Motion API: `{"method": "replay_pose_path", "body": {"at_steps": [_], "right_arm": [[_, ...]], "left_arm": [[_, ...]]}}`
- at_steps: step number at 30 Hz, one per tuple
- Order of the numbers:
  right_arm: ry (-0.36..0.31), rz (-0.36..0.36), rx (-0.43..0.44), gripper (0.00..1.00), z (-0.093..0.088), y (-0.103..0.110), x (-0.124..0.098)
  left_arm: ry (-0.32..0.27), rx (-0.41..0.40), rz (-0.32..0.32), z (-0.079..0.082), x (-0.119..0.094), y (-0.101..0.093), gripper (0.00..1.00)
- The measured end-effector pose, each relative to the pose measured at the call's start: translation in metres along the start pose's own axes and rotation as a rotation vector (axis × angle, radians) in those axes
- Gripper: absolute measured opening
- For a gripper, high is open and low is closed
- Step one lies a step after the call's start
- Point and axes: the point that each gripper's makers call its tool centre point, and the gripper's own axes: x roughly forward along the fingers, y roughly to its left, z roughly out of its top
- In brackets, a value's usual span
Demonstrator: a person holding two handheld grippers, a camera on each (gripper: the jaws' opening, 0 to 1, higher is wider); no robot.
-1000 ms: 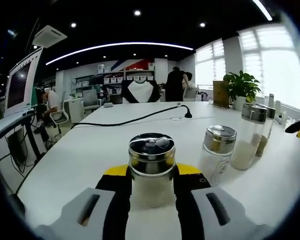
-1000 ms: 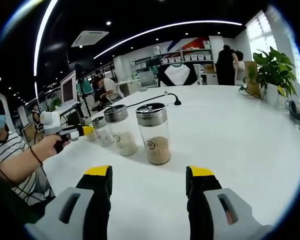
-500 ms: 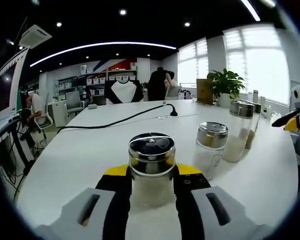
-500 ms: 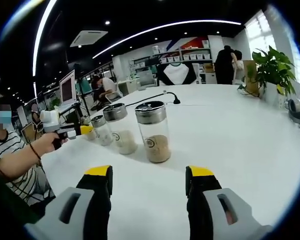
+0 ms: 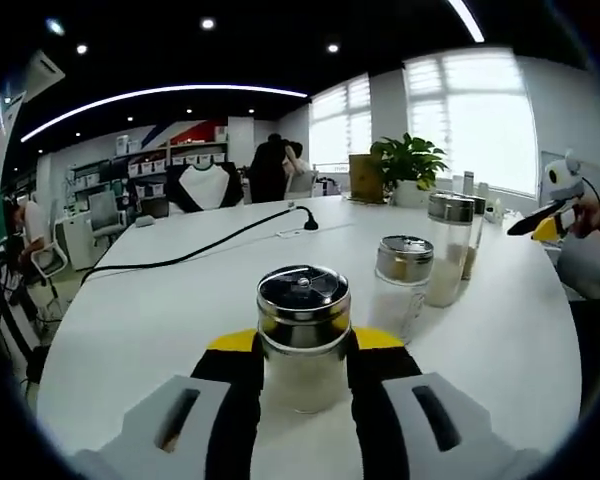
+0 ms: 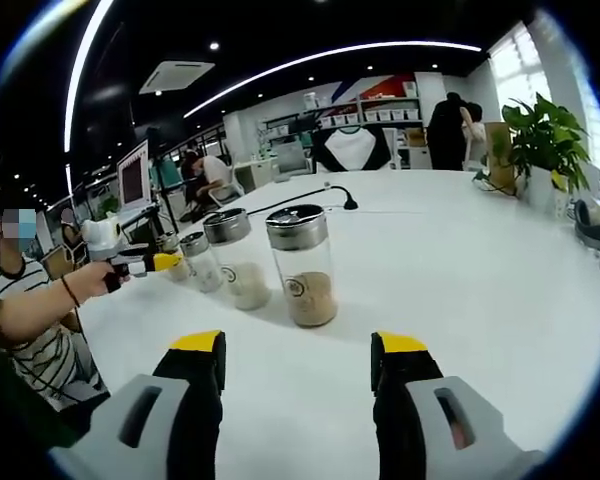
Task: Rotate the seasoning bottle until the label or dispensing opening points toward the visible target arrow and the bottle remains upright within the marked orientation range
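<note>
We are gripping the seasoning bottle [image 5: 303, 335] in the left tongs [image 5: 302, 365], mid-turn we judge; the right tongs [image 6: 298, 362] are hanging open. Next: keep it upright.

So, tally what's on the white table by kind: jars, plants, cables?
Metal-lidded seasoning jars: 4, one gripped by the left hand-held gripper, three standing free
Potted plants: 1
Black cables: 1
Total: 6
</note>
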Motion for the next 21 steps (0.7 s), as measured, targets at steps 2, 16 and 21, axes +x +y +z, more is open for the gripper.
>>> {"method": "replay_pose_path", "body": {"at_steps": [2, 16, 21], "right_arm": [[0.001, 0.002, 0.0, 0.58, -0.0001, 0.0002, 0.0003], [-0.035, 0.014, -0.003, 0.58, 0.0059, 0.0016, 0.0009], [-0.044, 0.019, -0.013, 0.59, 0.0088, 0.0038, 0.0002]], "left_arm": [[-0.004, 0.017, -0.04, 0.0, 0.0, -0.0014, 0.34], [0.017, 0.046, -0.172, -0.0012, 0.0019, -0.0047, 0.34], [0.03, 0.054, -0.214, -0.0021, 0.0012, -0.0063, 0.34]]}}
